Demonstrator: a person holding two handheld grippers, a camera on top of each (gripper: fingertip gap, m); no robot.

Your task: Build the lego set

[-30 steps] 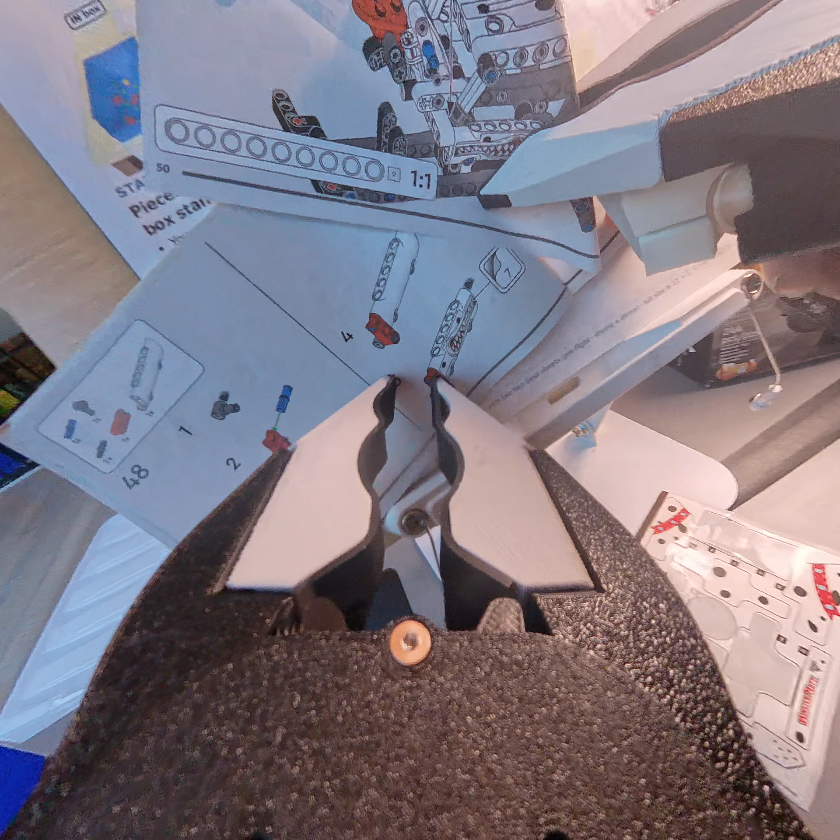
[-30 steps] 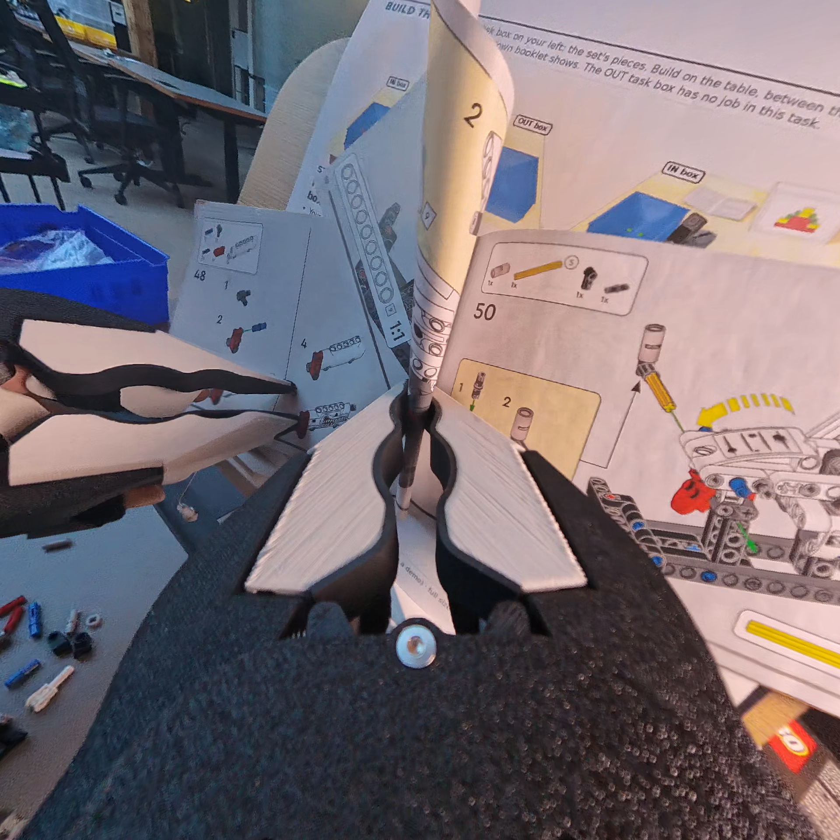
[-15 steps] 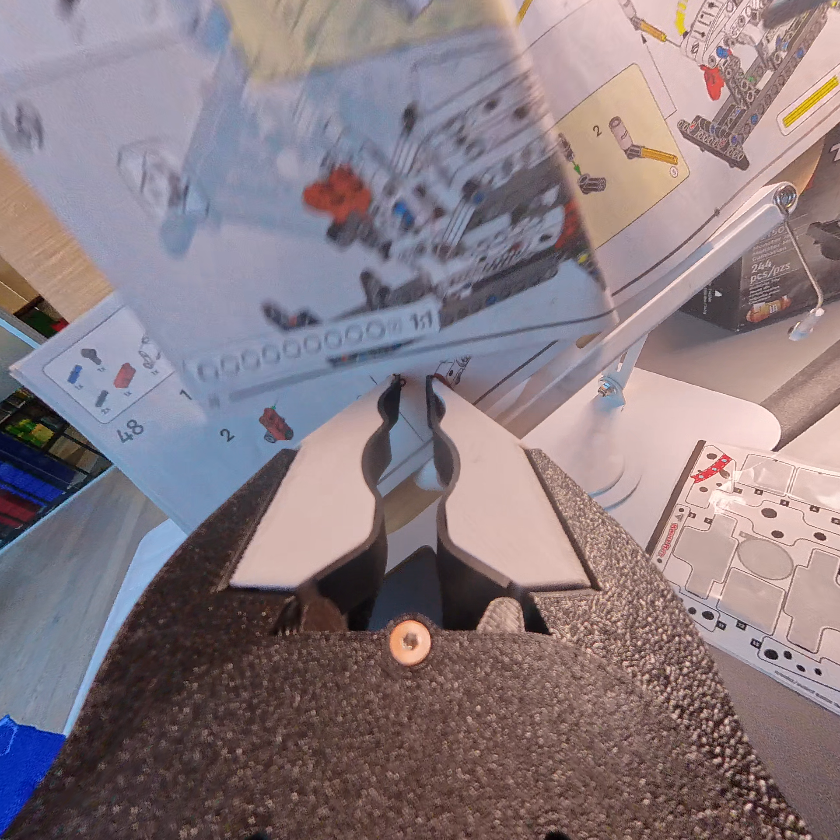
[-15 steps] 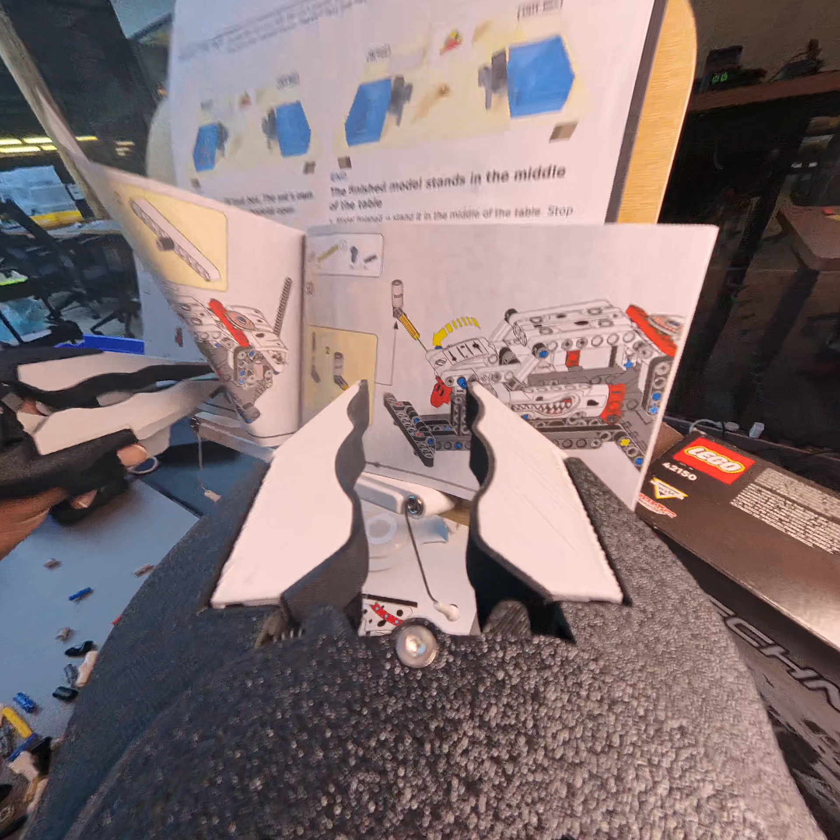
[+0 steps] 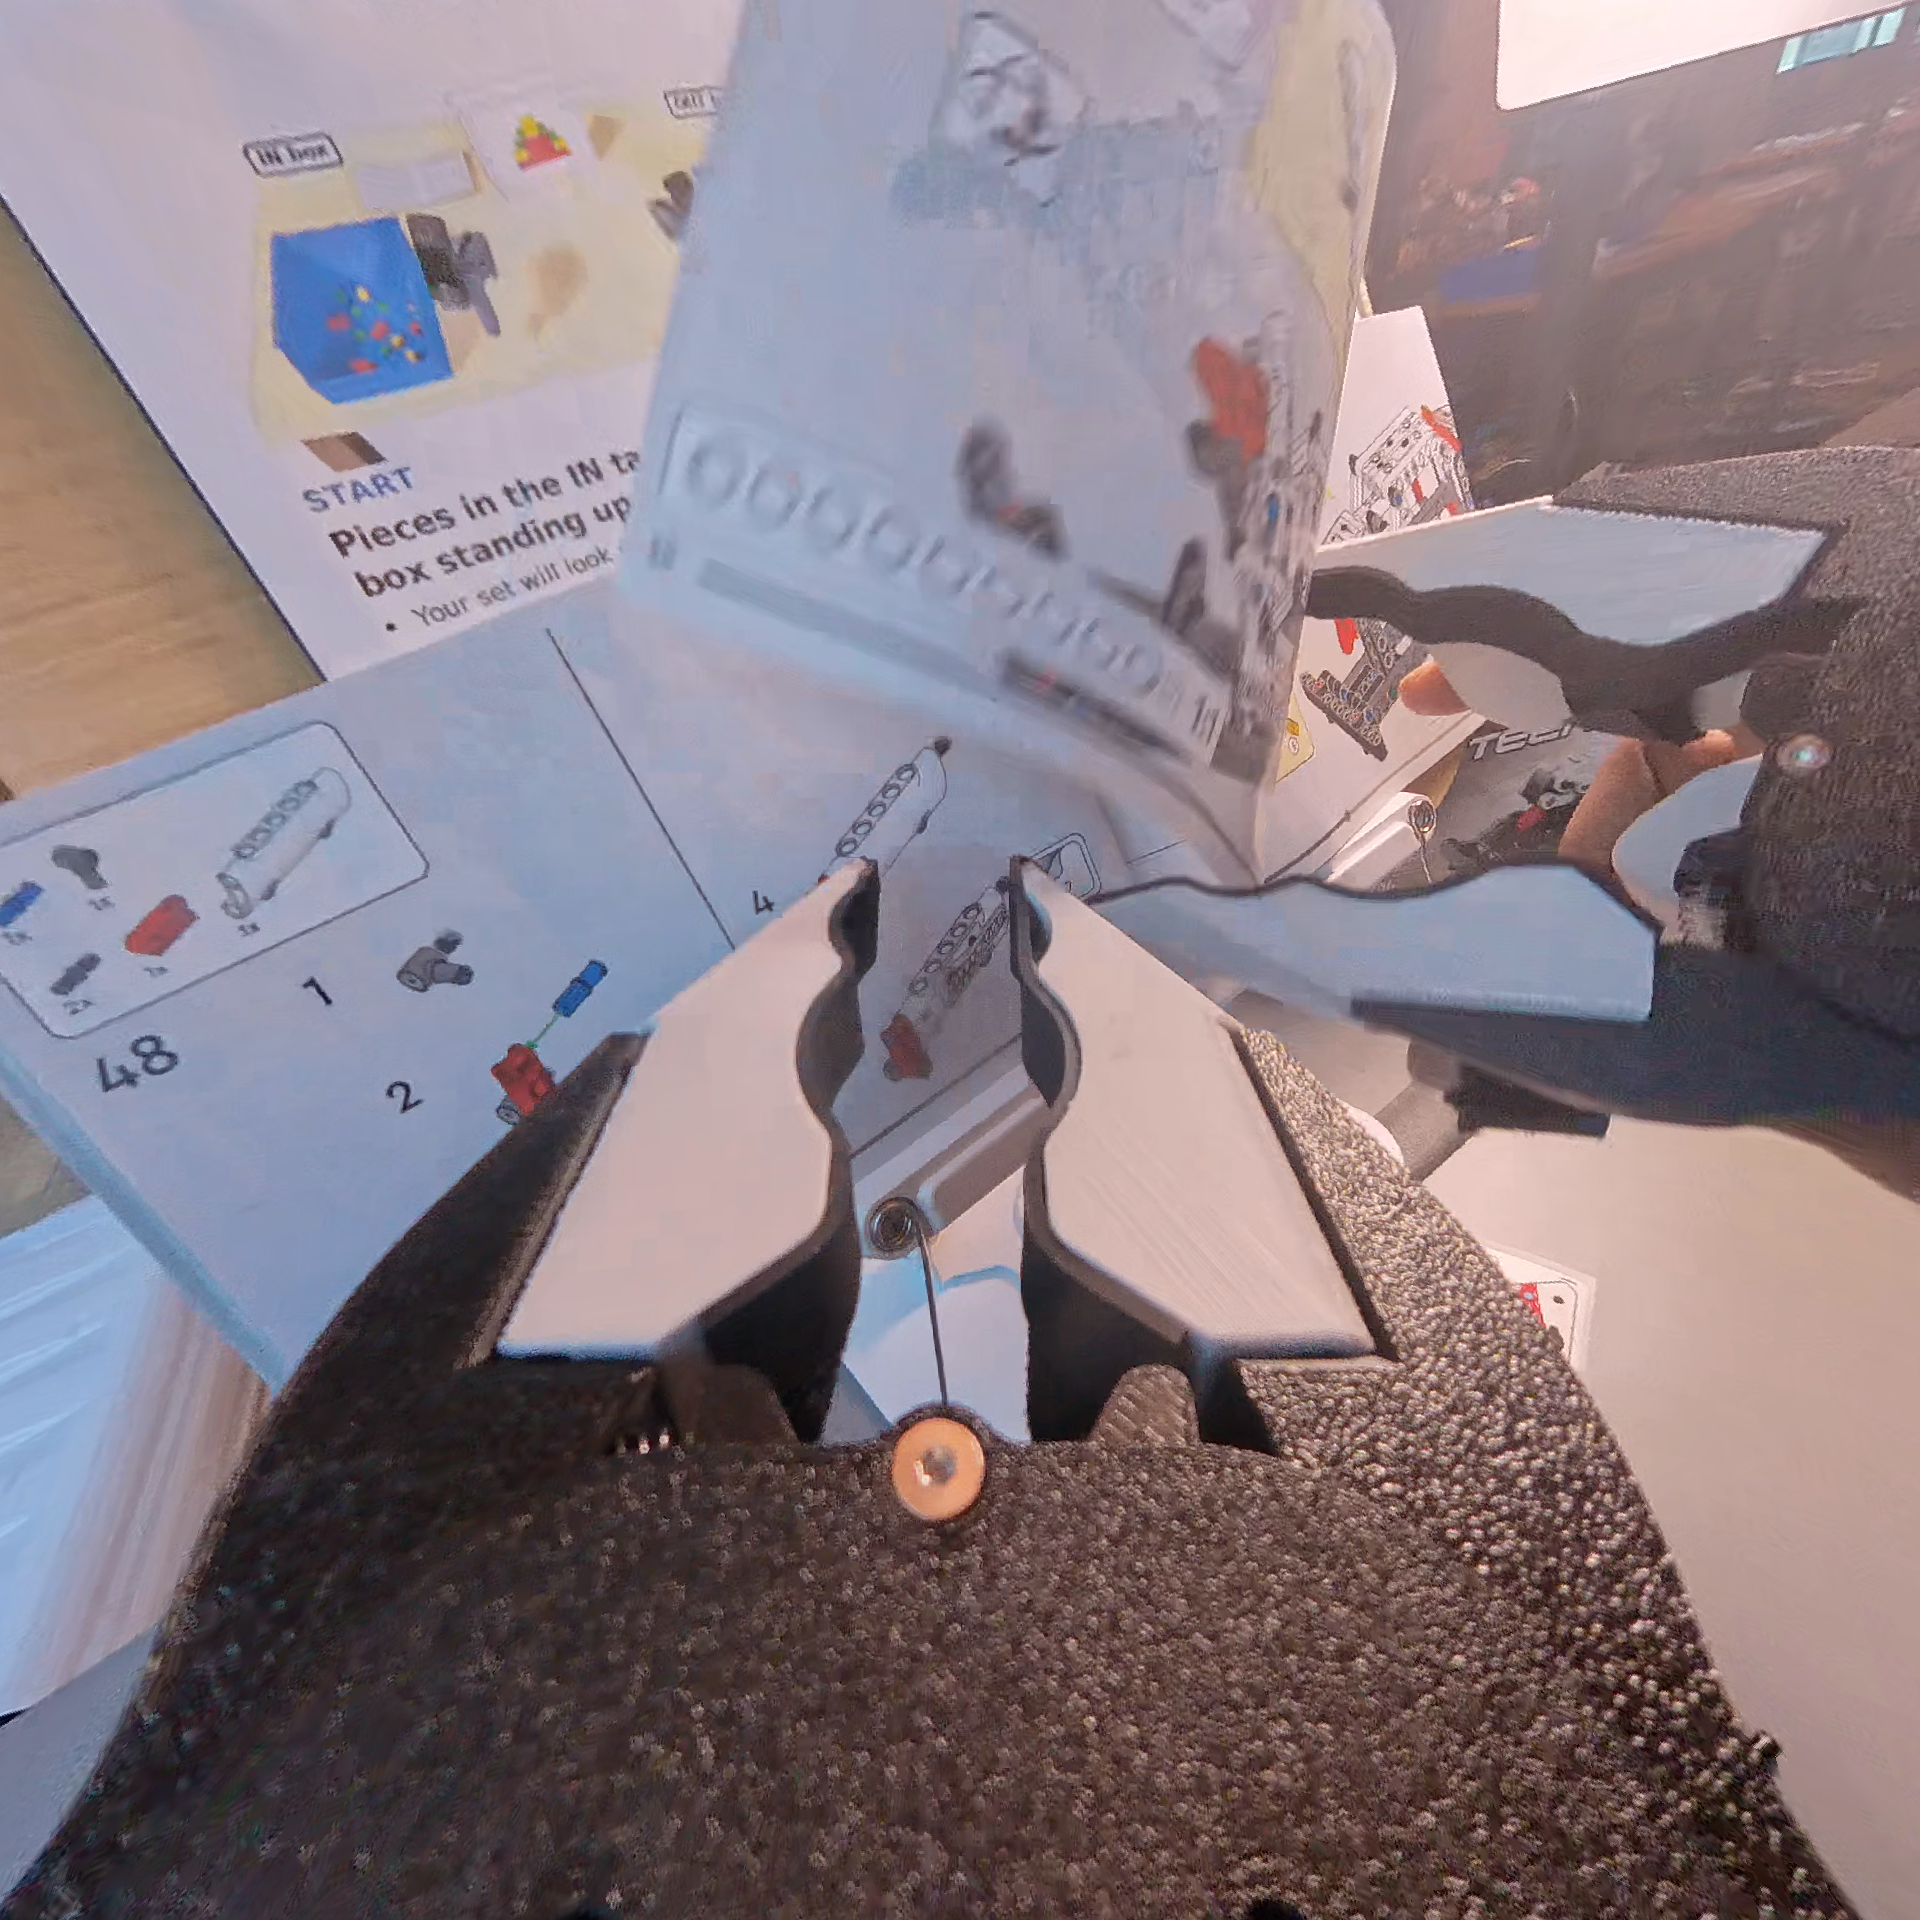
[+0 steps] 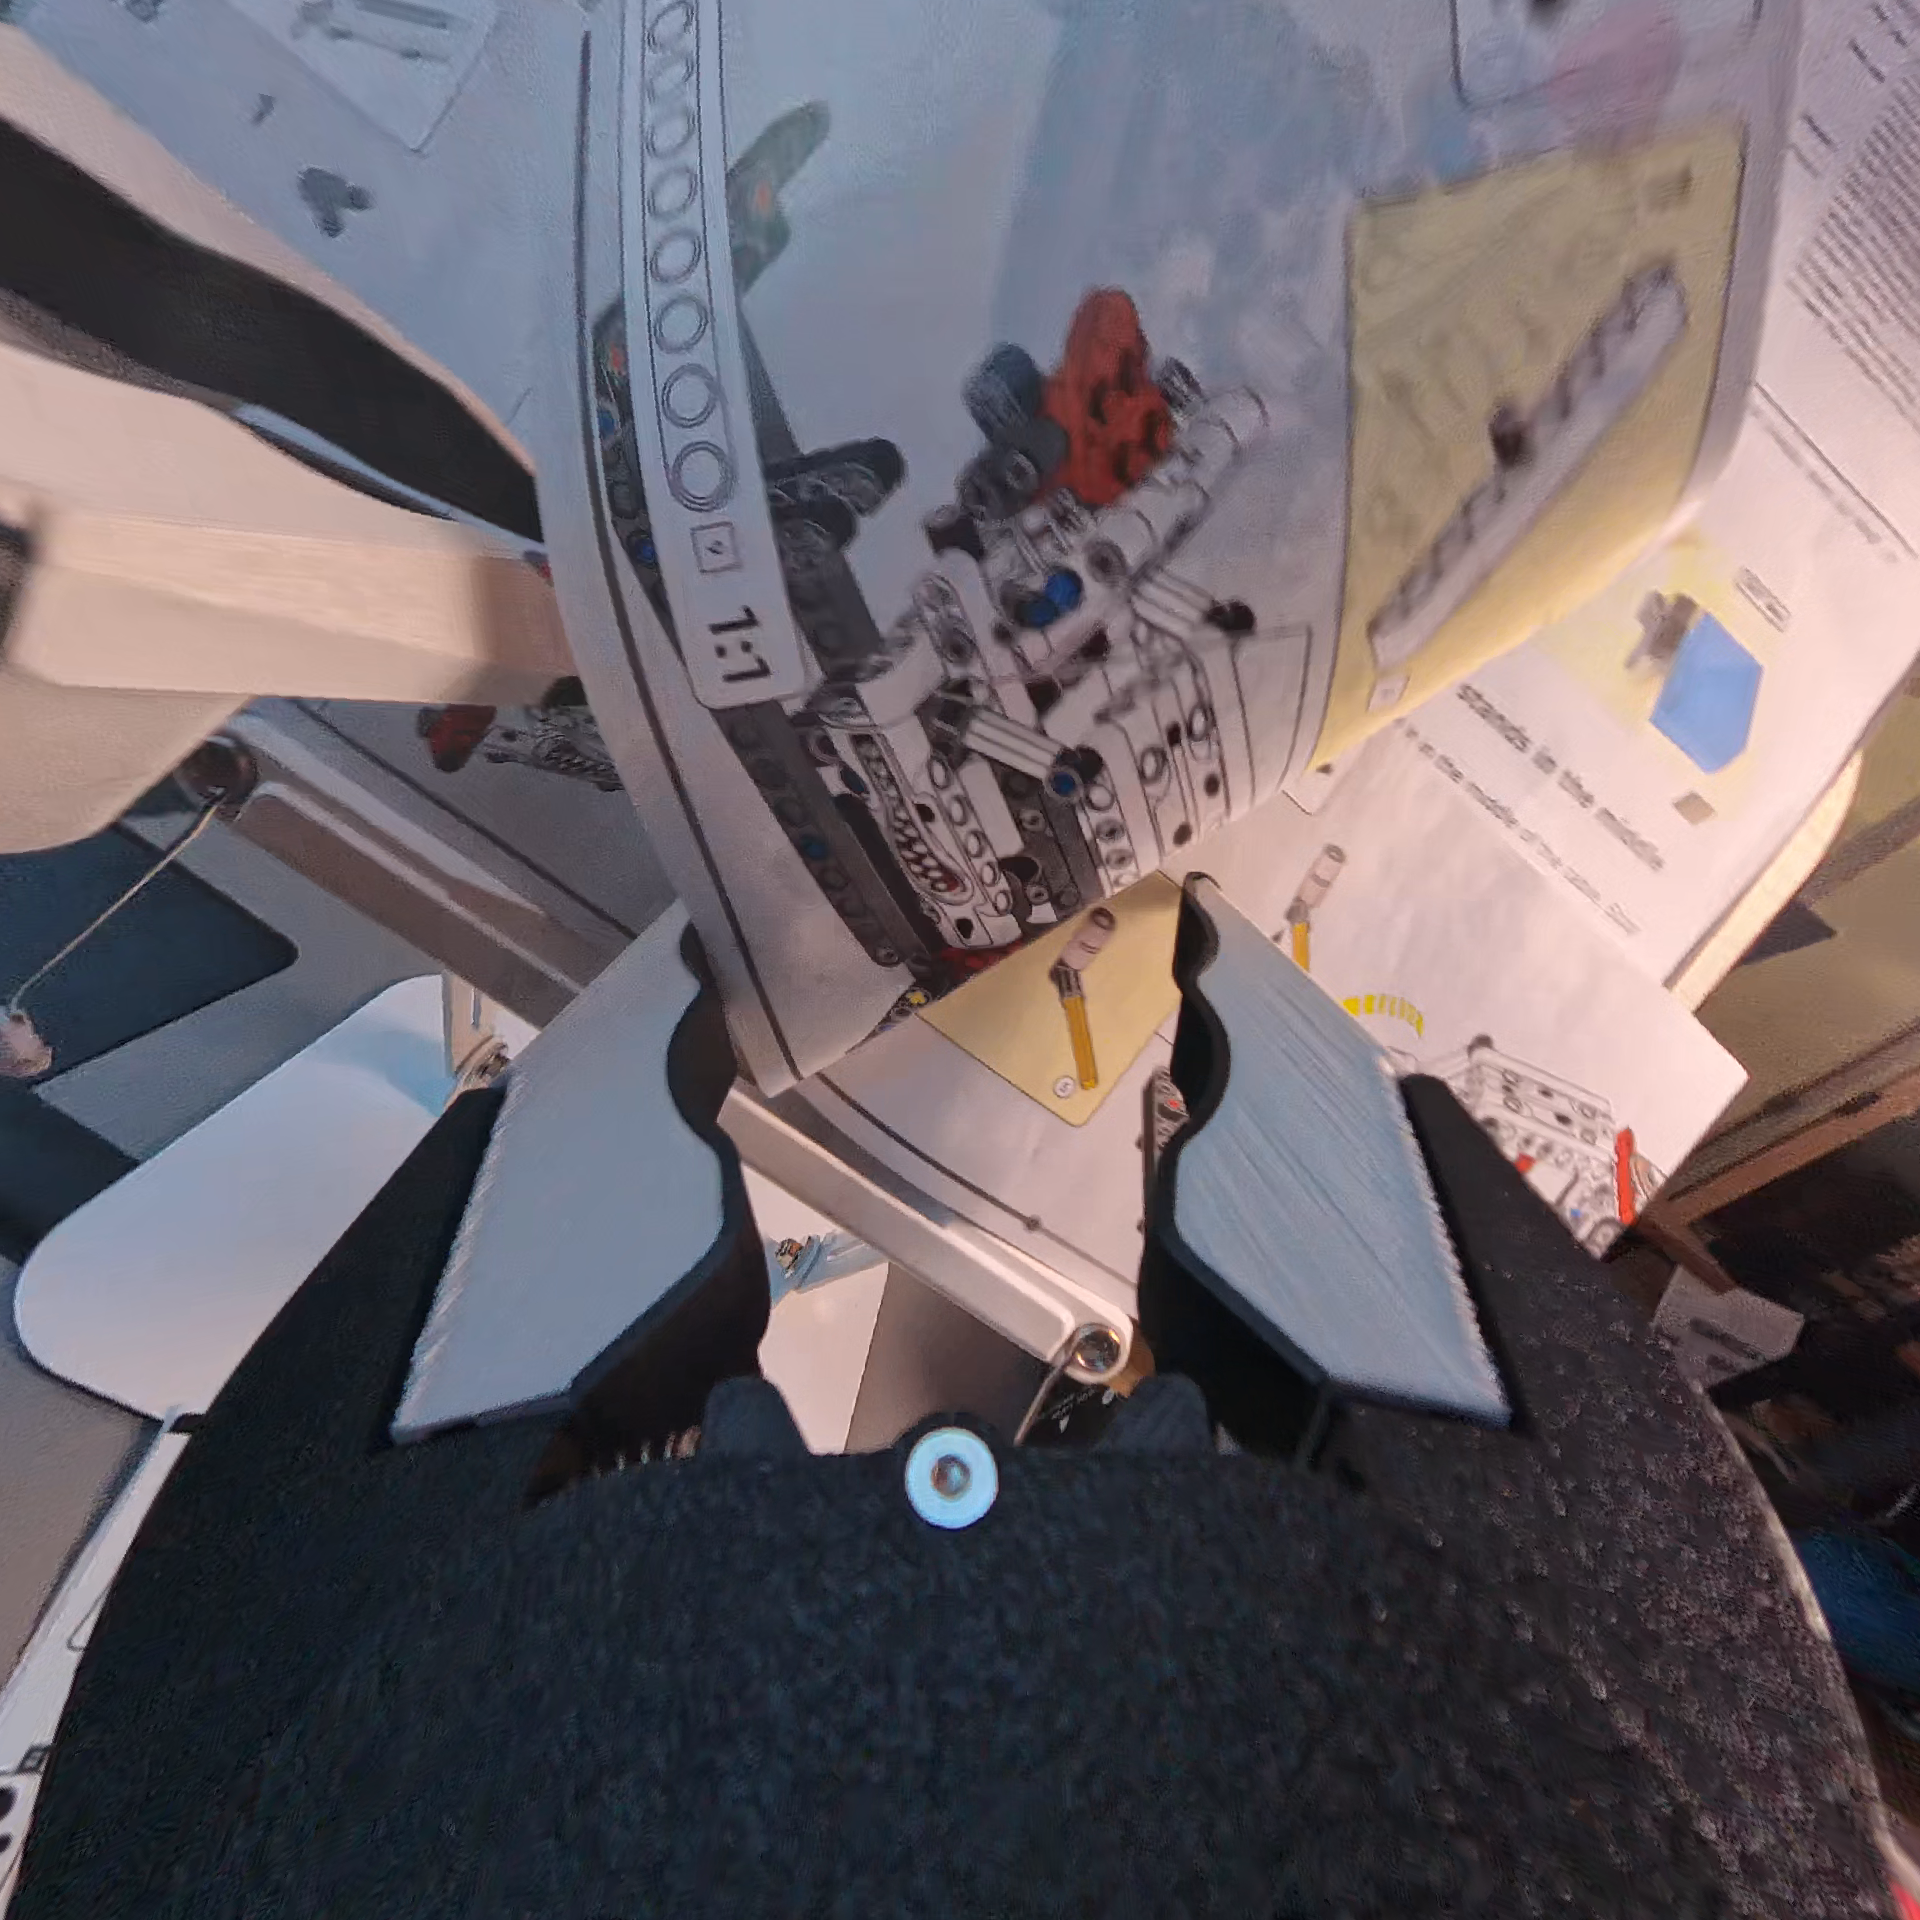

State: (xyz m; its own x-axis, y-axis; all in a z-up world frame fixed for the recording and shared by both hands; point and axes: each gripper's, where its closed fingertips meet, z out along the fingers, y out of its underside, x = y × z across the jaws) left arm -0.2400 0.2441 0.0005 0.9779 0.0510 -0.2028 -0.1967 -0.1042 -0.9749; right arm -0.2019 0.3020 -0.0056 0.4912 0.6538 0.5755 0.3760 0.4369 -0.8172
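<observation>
1. At nine o'clock, the instruction booklet's (image 5: 343, 935) left-hand page lies flat against its stand, printed with small part drawings.
2. The left gripper (image 5: 940, 878) sits at the centre, pointed at that page; its jaws are a small way apart, with nothing between them.
3. A loose page (image 5: 966, 416) curls up towards twelve o'clock, blurred, standing free of both grippers in the left wrist view.
4. Behind it, at eleven o'clock, a large task sheet (image 5: 208, 260) leans upright on a wooden board.
5. At three o'clock, the right gripper (image 5: 1288, 727) reaches in sideways, jaws wide apart and empty; a person's fingers (image 5: 1621, 779) show behind it.
6. In the right wrist view, the curled page's (image 6: 987, 520) lower corner hangs between the right gripper's (image 6: 940, 904) spread fingers, just beside the left one; I cannot tell whether it touches.
7. The white metal stand arm (image 6: 935, 1195) runs beneath.
</observation>
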